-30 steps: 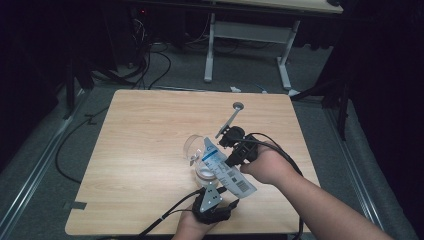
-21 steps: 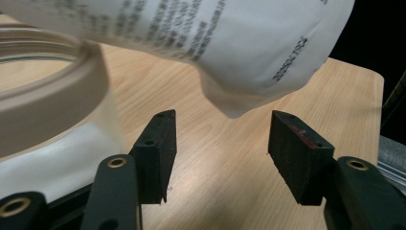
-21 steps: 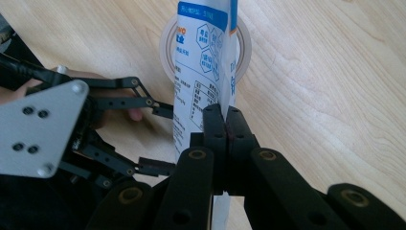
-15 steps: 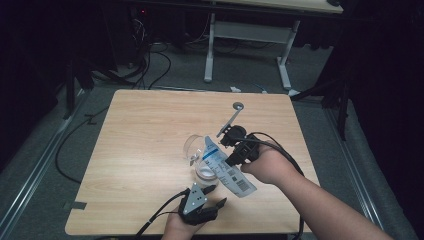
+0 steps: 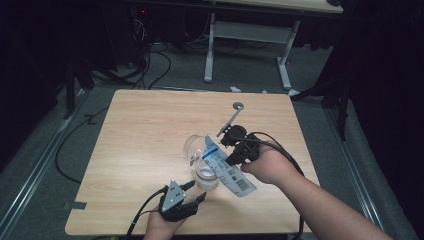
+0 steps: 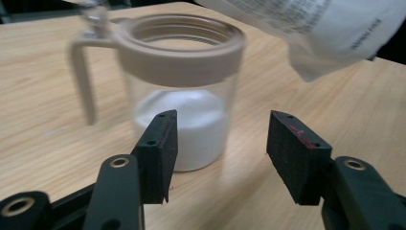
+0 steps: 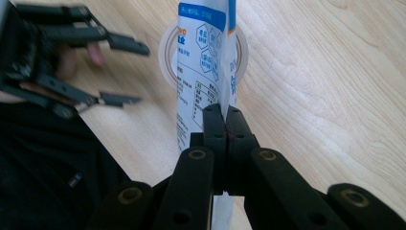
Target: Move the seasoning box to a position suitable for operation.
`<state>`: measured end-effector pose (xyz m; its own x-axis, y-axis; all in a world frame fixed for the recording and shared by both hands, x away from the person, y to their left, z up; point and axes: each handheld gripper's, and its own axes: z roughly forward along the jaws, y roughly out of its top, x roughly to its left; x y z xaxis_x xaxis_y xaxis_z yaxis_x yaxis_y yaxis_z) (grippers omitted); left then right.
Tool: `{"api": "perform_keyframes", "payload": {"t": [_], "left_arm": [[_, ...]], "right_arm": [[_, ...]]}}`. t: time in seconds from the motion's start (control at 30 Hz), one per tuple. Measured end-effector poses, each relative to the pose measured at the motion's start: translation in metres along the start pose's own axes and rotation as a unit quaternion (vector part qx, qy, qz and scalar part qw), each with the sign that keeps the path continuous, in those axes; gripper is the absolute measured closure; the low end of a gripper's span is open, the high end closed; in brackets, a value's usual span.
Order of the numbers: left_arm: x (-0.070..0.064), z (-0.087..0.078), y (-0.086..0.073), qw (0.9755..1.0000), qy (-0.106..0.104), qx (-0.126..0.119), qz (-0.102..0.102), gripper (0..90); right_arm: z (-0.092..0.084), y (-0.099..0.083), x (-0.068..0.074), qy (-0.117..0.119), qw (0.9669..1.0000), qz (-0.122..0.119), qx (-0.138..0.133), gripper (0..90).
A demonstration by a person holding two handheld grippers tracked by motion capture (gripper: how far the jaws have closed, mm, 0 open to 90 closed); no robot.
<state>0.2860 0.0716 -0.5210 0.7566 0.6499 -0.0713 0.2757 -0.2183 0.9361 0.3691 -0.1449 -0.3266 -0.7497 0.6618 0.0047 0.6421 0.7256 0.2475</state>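
Right gripper [image 5: 231, 161] is pinching a bag [image 5: 226, 166] tight between its two black jaws. It is holding the bag tilted over the jar [image 5: 204, 167], with the bag's top end pointing down at the jar's mouth. In the right gripper view the bag [image 7: 206, 62] is hanging straight across the round rim of the jar [image 7: 242, 52].

Left gripper [image 5: 194, 192] is sitting low at the near edge of the worktop [image 5: 145, 130], close to the jar but not touching it. Its jaws are standing wide apart and are holding nothing. In the left gripper view the jar [image 6: 179, 96] is standing just past the two pads.

The worktop is made of light wood, and it is the biggest thing here. The jar is standing upright near its middle. The jar is see-through, with a pale ring on top and a pale handle at the side. White powder [image 6: 184, 117] is lying in the bottom of it. The bag is white with blue marks and small black print. A thin metal tool [image 5: 230, 120] with a round end is lying on the worktop behind the right gripper.
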Motion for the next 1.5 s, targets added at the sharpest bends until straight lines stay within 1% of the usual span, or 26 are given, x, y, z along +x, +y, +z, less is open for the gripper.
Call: {"api": "perform_keyframes", "payload": {"t": [0.03,0.1,0.13,0.17,0.3,0.37,0.53,0.57,0.67,0.73,0.77,0.83,0.87,1.0,1.13,1.2,1.23,1.5], "left_arm": [[0.003,-0.002,0.0,1.0,0.004,-0.001,0.0,45.0],[0.014,-0.01,-0.001,0.9998,0.022,-0.003,0.001,45.0],[0.014,-0.01,-0.001,0.9998,0.022,-0.003,0.001,45.0],[0.019,-0.013,-0.002,0.9996,0.026,-0.004,-0.005,45.0],[0.028,-0.019,-0.005,0.999,0.043,-0.003,-0.007,45.1],[0.033,-0.019,-0.007,0.9988,0.045,-0.004,-0.017,45.2],[0.036,-0.02,-0.007,0.9986,0.048,-0.006,-0.021,45.4],[0.036,-0.02,-0.007,0.9985,0.05,-0.006,-0.02,45.4],[0.037,-0.021,-0.007,0.9985,0.051,-0.007,-0.02,45.4],[0.038,-0.021,-0.008,0.9984,0.053,-0.006,-0.019,45.6],[0.039,-0.021,-0.009,0.9983,0.057,-0.001,-0.014,45.9],[0.04,-0.021,-0.009,0.9982,0.058,0.0,-0.014,45.9],[0.041,-0.022,-0.01,0.9981,0.059,0.0,-0.018,46.0],[0.043,-0.023,-0.009,0.9979,0.061,-0.004,-0.02,46.0],[0.044,-0.024,-0.01,0.9977,0.063,-0.005,-0.023,46.0],[0.044,-0.024,-0.01,0.9977,0.063,-0.004,-0.024,46.0],[0.045,-0.024,-0.01,0.9976,0.064,-0.004,-0.025,46.0],[0.046,-0.024,-0.01,0.9974,0.067,-0.003,-0.027,46.0]], "right_arm": [[0.0,0.0,0.0,-0.001,1.0,-0.001,0.001,90.0],[0.0,-0.001,0.0,0.0,1.0,0.001,0.0,89.9],[0.0,-0.001,0.0,0.0,1.0,0.001,0.0,89.9],[-0.001,-0.002,0.0,0.0,1.0,0.002,-0.002,89.9],[-0.003,-0.004,-0.002,0.001,1.0,0.004,-0.007,89.9],[-0.004,-0.005,-0.002,0.001,0.9999,0.005,-0.01,89.9],[-0.006,-0.005,-0.002,0.004,0.9998,0.004,-0.02,89.9],[-0.005,-0.006,-0.002,0.008,0.9997,0.005,-0.024,89.9],[-0.003,-0.008,-0.003,0.008,0.9997,0.007,-0.023,89.9],[-0.002,-0.008,-0.003,0.009,0.9996,0.007,-0.024,89.9],[-0.001,-0.01,-0.004,0.011,0.9996,0.007,-0.026,89.9],[-0.001,-0.01,-0.004,0.012,0.9995,0.008,-0.028,89.9],[-0.001,-0.011,-0.004,0.016,0.9993,0.01,-0.031,89.8],[-0.001,-0.013,-0.005,0.019,0.999,0.009,-0.04,89.8],[0.001,-0.019,-0.007,0.028,0.9982,0.017,-0.05,89.9],[0.002,-0.02,-0.008,0.028,0.9981,0.014,-0.053,89.9],[0.003,-0.022,-0.009,0.031,0.9977,0.021,-0.057,89.9],[0.007,-0.026,-0.013,0.035,0.9968,0.026,-0.066,89.9]]}}
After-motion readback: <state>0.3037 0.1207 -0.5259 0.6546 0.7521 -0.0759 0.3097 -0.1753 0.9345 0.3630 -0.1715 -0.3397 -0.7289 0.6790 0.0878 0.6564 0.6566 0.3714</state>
